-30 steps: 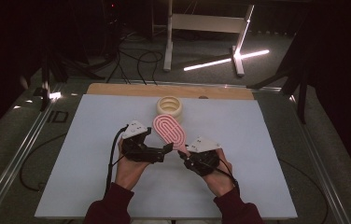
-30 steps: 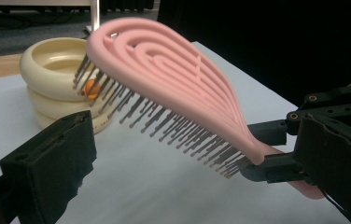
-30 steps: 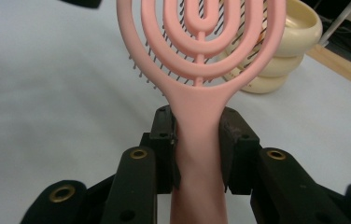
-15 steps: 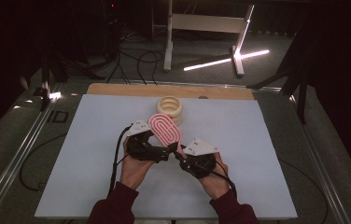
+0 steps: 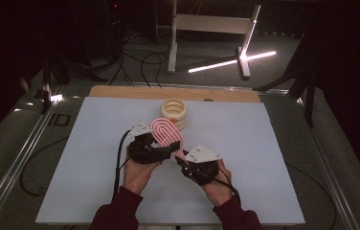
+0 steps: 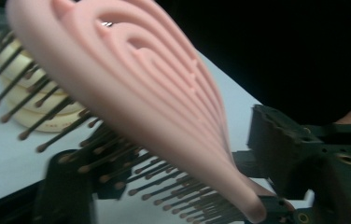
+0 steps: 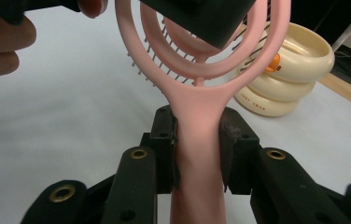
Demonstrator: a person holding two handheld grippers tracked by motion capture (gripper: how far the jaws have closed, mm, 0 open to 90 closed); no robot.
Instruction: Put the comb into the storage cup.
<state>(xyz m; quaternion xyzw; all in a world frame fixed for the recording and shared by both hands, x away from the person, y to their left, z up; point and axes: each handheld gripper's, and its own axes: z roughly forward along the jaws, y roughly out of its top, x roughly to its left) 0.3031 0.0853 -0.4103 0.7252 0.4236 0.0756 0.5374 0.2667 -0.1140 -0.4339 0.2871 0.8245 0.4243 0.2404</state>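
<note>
Hairbrush [image 5: 166, 133] off table [image 5: 274, 143], held up just in front of cream ring stack [image 5: 174, 112] — lift done, judging by my views; handover or set-down left. My right gripper [image 7: 197, 147]: jaws closed to narrow gap, clamped on brush handle either side. My left gripper [image 5: 161, 152]: jaws at brush head, one against bristles [image 6: 117, 154] — how far open, cannot tell. Both hands close together, near side of stack.
</note>
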